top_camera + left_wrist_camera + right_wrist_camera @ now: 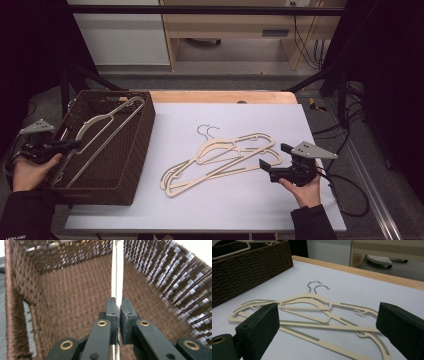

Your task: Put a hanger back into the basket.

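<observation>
A basket [137,150] stands on the left part of the tabletop [225,200], its near corner at the front edge. Inside it a hanger [107,127] leans, hook end toward the far wall. Right of the basket, near the middle, what look like two hangers [220,162] lie stacked on the tabletop, hooks pointing away. The left tool [62,146] reaches over the basket's left wall; the right tool [272,160] sits just right of the stacked pair.

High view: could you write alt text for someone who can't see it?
A person's left claw holds a cream hanger inside a brown woven basket. The open right claw rests beside two more hangers on a pale table.
</observation>
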Demonstrator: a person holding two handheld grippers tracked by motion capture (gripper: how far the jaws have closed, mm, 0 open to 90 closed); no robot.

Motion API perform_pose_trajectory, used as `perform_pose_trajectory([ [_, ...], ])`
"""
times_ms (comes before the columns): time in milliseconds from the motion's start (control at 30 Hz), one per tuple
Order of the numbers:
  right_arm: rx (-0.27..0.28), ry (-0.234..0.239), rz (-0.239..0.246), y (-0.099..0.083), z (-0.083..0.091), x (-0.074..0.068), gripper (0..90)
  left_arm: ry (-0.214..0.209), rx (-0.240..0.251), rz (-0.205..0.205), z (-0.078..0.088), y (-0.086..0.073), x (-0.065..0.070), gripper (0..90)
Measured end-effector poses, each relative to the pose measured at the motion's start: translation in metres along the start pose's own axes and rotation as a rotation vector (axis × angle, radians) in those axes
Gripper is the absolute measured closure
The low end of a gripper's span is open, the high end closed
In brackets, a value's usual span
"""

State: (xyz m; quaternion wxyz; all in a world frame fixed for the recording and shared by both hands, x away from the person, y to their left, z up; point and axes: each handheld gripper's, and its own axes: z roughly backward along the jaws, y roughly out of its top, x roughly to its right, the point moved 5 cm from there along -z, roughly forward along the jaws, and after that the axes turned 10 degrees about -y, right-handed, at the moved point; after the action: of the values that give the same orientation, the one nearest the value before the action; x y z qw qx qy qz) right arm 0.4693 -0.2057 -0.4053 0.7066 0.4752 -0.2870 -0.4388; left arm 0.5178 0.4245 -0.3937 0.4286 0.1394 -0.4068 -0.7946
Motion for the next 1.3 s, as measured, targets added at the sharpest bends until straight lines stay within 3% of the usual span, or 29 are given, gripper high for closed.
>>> perform_pose_trajectory([
  [133, -0.003, 0.001, -0.001, 0.000, -0.001, -0.001, 5.0, -0.019, -0.030, 0.015, -0.010, -0.002, 0.001, 85.6],
  [267, 0.002, 0.001, -0.002, 0.000, 0.000, 0.000, 5.0, 0.015, -0.097, 0.030, -0.021, -0.005, 0.001, 84.1],
  [367, 0.002, 0.004, 0.000, 0.000, 0.001, 0.000, 5.0, 0.014, -0.098, 0.061, -0.018, -0.005, -0.001, 77.5],
  [467, 0.002, 0.007, -0.002, 0.000, 0.001, -0.001, 5.0, 0.045, -0.089, 0.066, -0.016, -0.005, -0.001, 68.7],
  [667, 0.003, 0.004, -0.002, 0.000, 0.001, 0.000, 5.0, 0.088, 0.022, 0.057, -0.002, 0.007, 0.006, 50.9],
  [767, 0.006, 0.001, -0.004, 0.001, 0.002, 0.000, 5.0, 0.085, 0.087, 0.046, 0.005, 0.016, 0.017, 44.6],
  [900, 0.009, 0.001, -0.010, 0.001, 0.002, 0.001, 5.0, 0.088, 0.163, -0.001, 0.009, 0.025, 0.035, 35.8],
  [1033, 0.013, 0.000, -0.015, 0.002, 0.003, 0.001, 5.0, 0.045, 0.209, -0.022, 0.008, 0.033, 0.059, 27.0],
  [1300, 0.020, -0.002, -0.017, 0.003, 0.004, 0.002, 5.0, -0.034, 0.300, -0.016, 0.002, 0.046, 0.103, 13.2],
])
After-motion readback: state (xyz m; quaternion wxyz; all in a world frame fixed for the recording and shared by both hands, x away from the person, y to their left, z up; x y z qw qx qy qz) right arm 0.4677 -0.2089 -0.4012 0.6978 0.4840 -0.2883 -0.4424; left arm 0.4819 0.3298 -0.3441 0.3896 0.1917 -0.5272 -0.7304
